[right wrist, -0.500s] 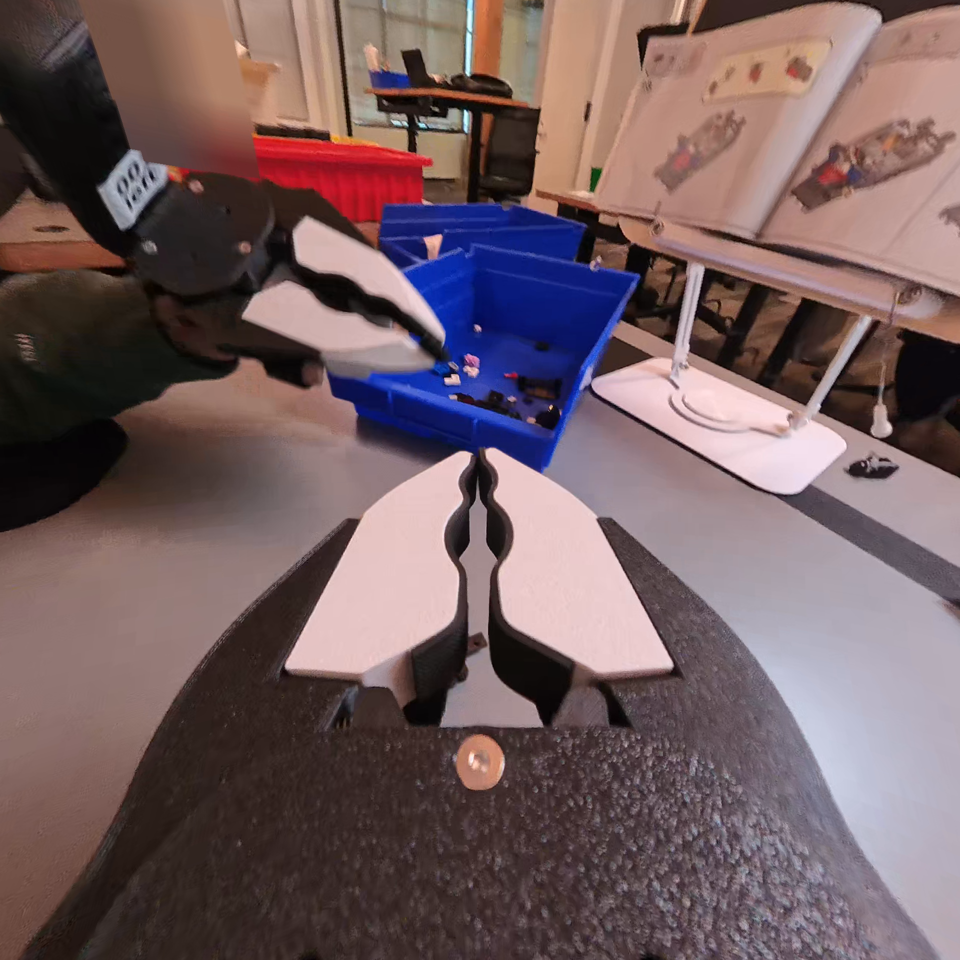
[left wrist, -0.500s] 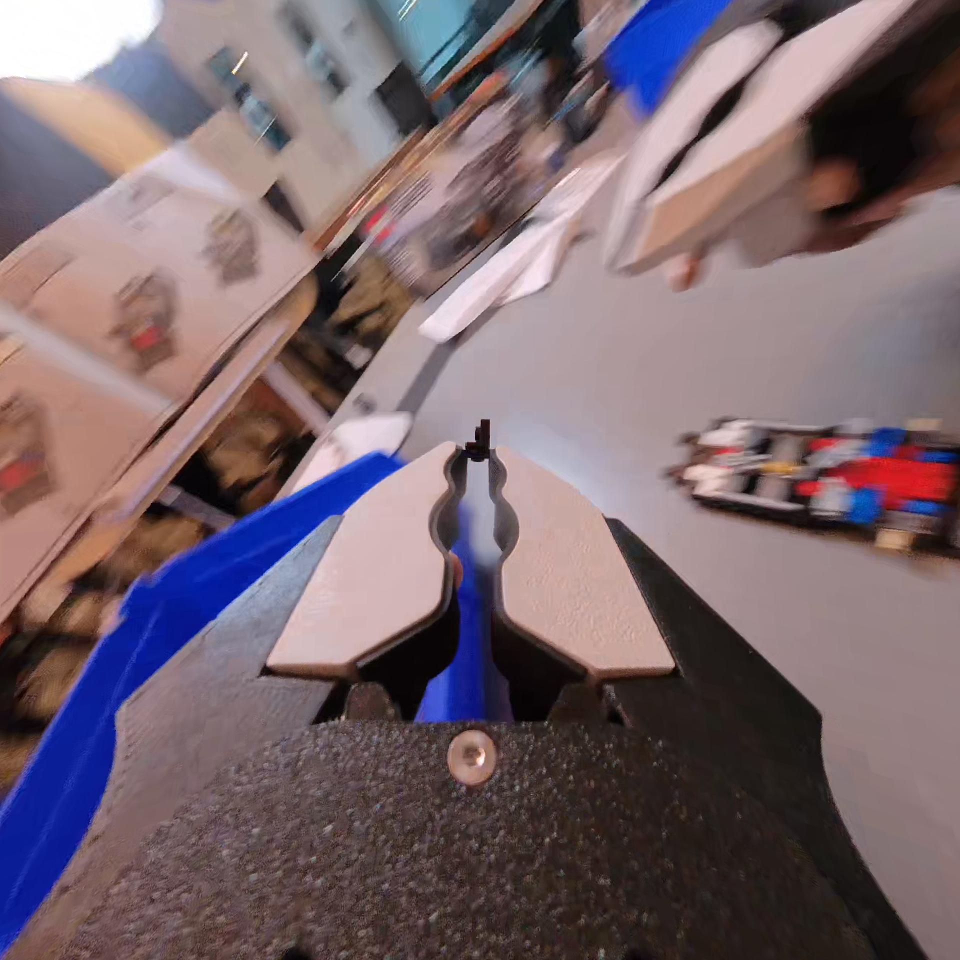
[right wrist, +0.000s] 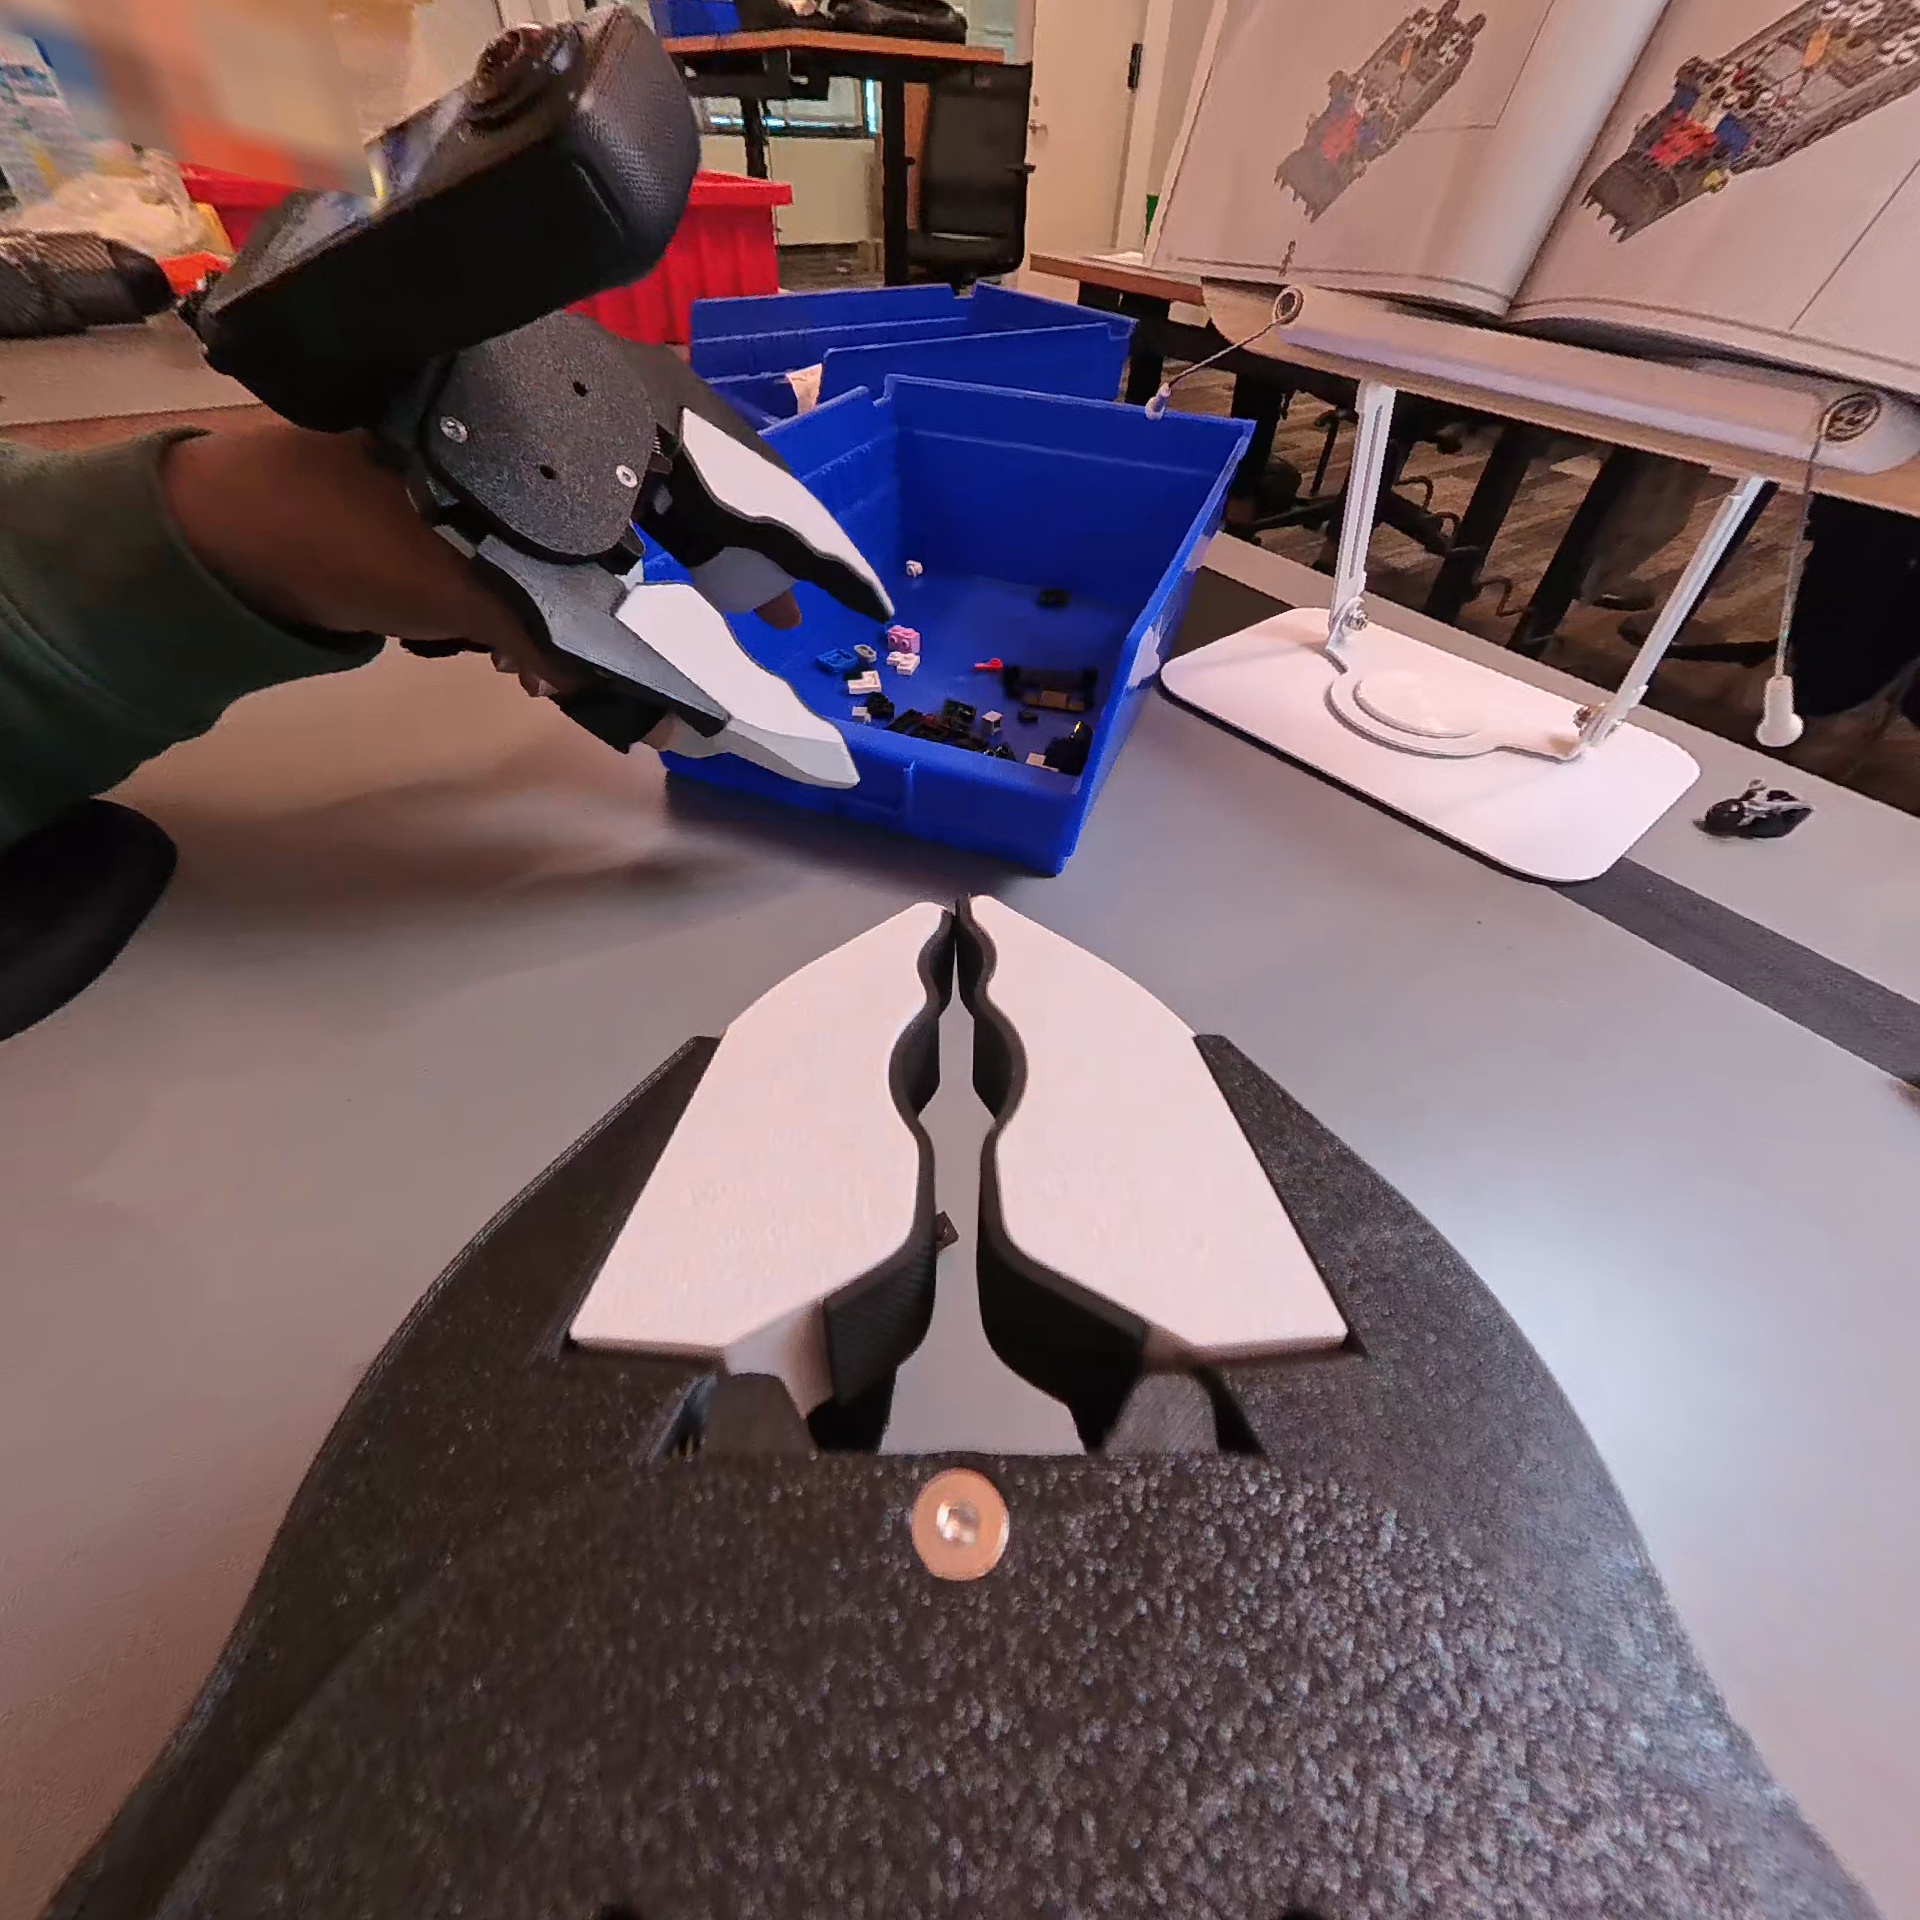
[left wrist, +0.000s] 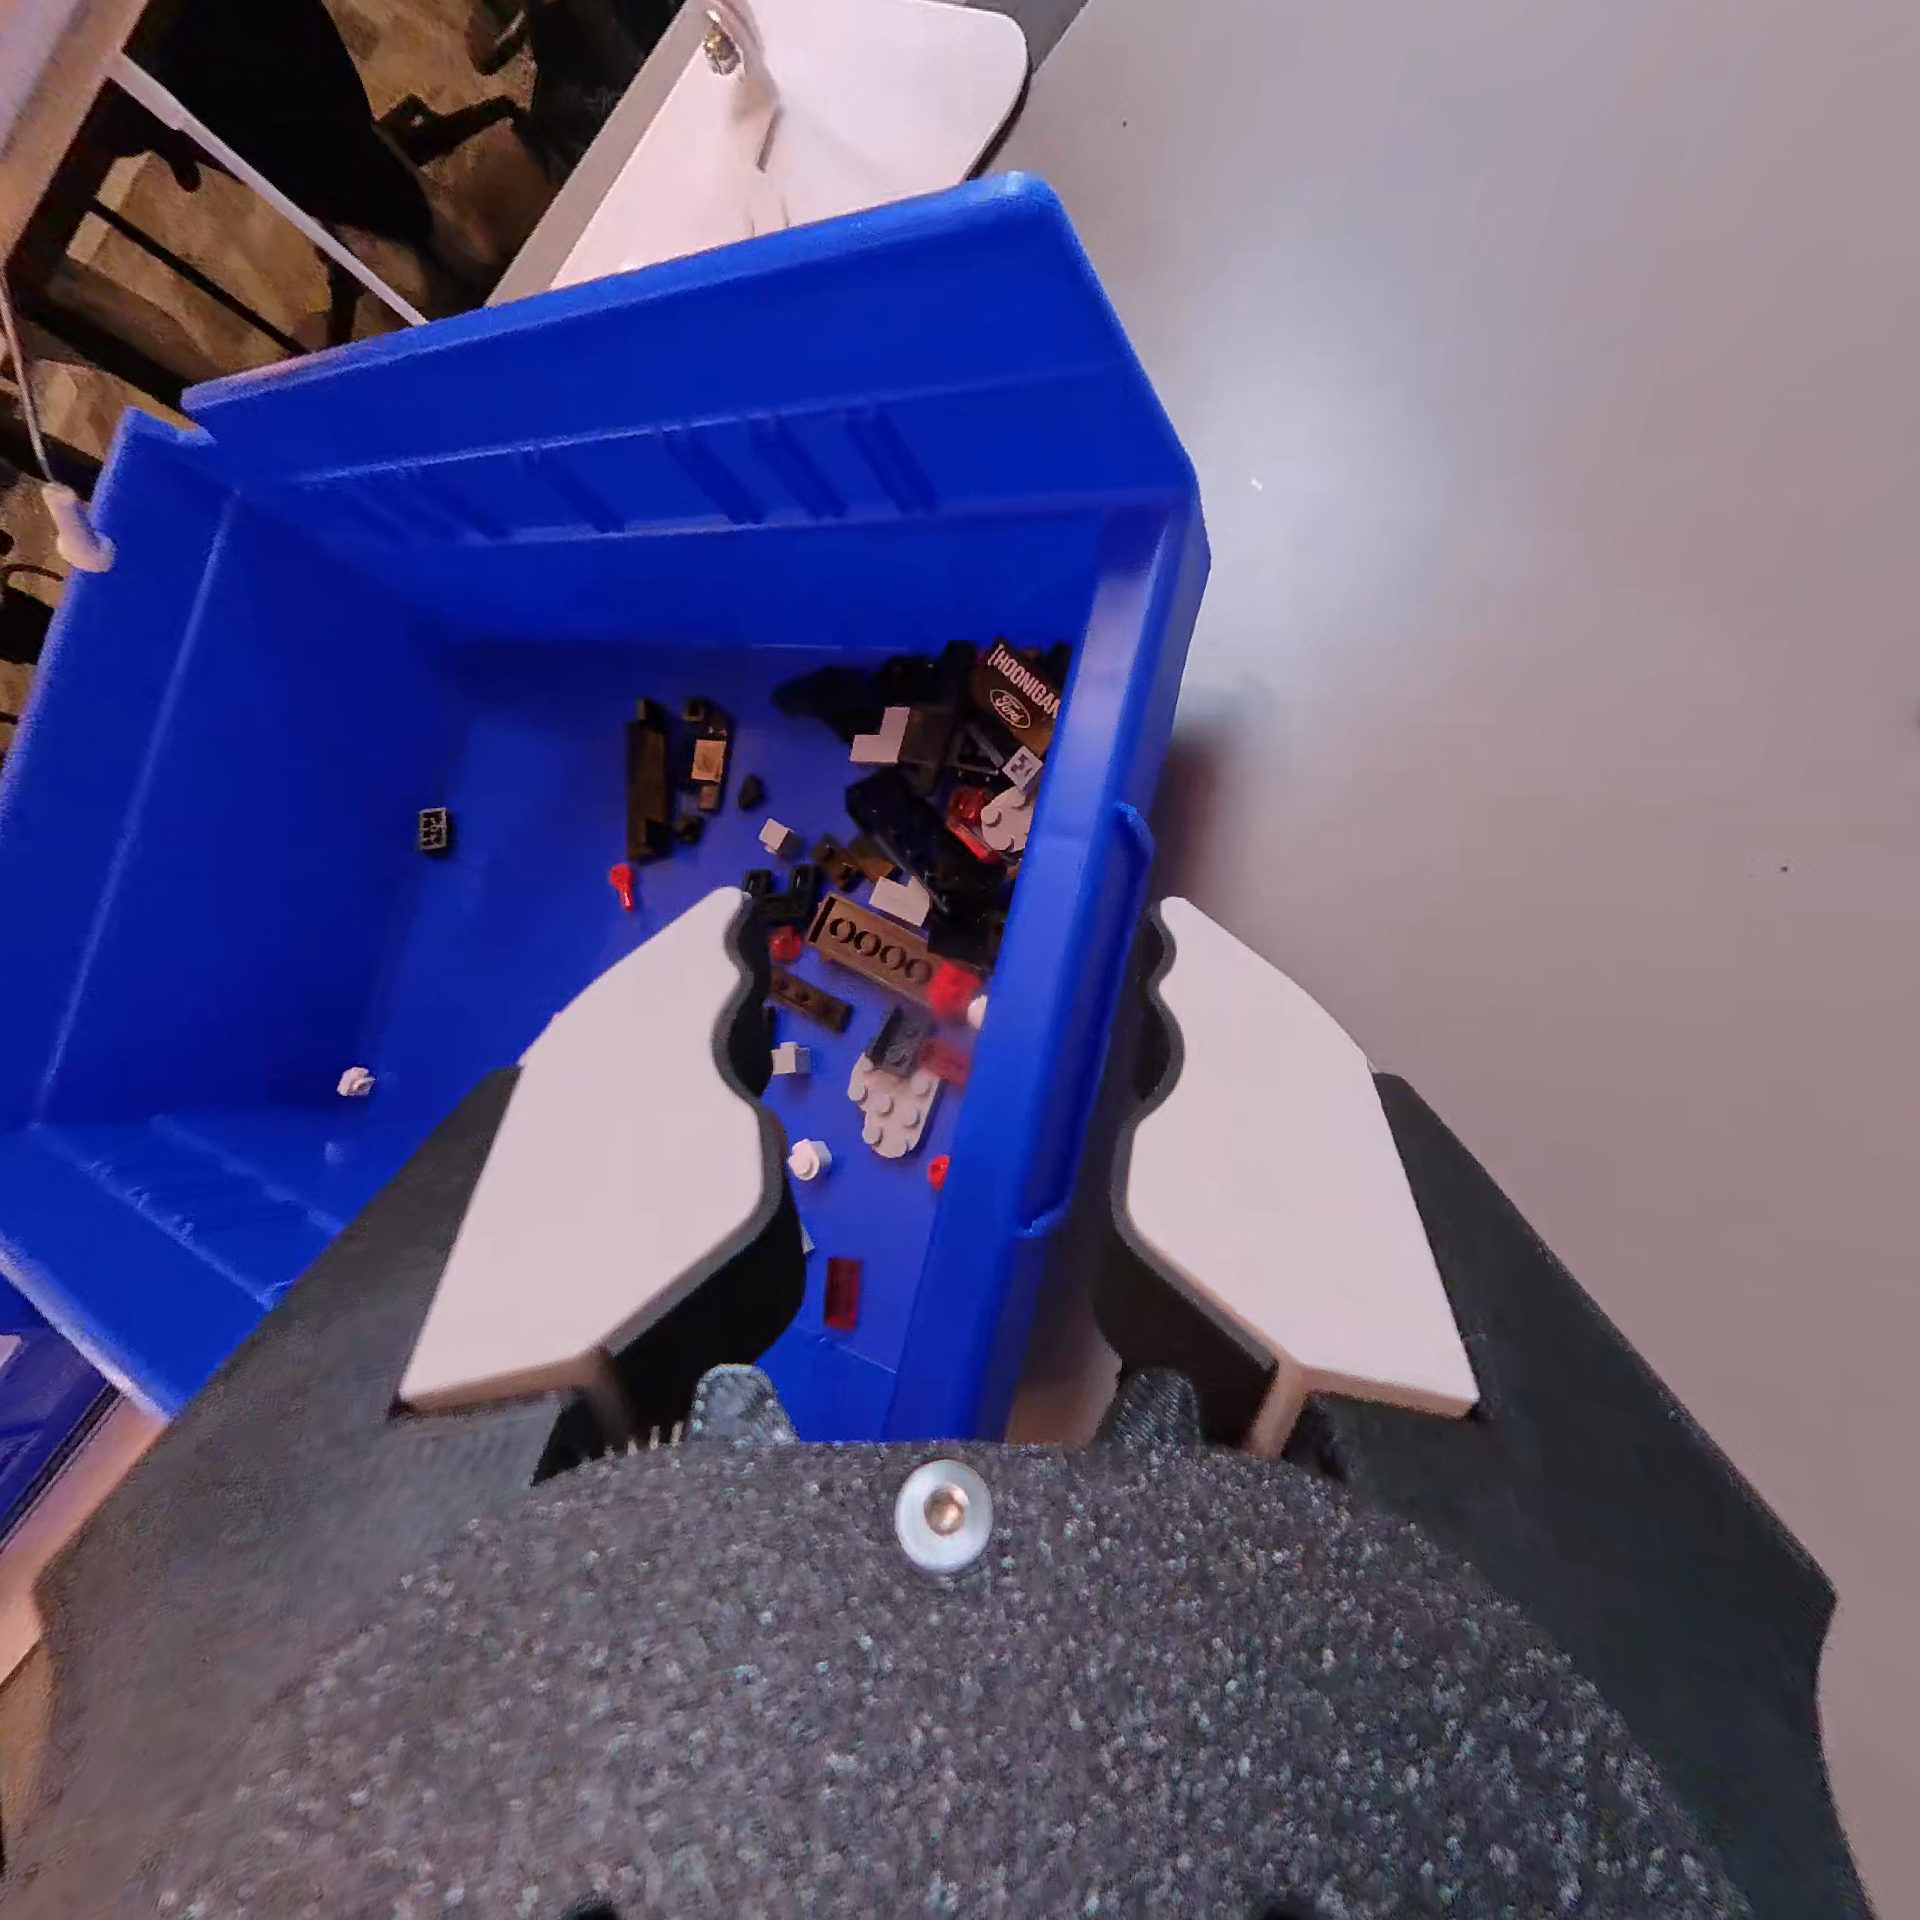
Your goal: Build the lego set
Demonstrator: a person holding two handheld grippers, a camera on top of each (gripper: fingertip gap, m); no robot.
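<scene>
In the left wrist view, the left gripper (left wrist: 945, 914) points down at a blue bin (left wrist: 644, 499) that fills the upper left of the frame. Its jaws are spread wide, one finger over the inside of the bin and the other outside the bin's right wall, holding nothing. Small toy bricks (left wrist: 914, 831), black, white and red, lie piled along the bin floor near that wall. Grey table (left wrist: 1558, 520) fills the right side. In the right wrist view, the right gripper (right wrist: 956, 906) sits low in the middle, its jaws pressed together with nothing between them, over the grey table. In the upper left a hand (right wrist: 343, 551) holds the left gripper over the blue bin's near edge. A white book stand (right wrist: 1455, 727) holds an open picture book (right wrist: 1558, 135) at the upper right.
</scene>
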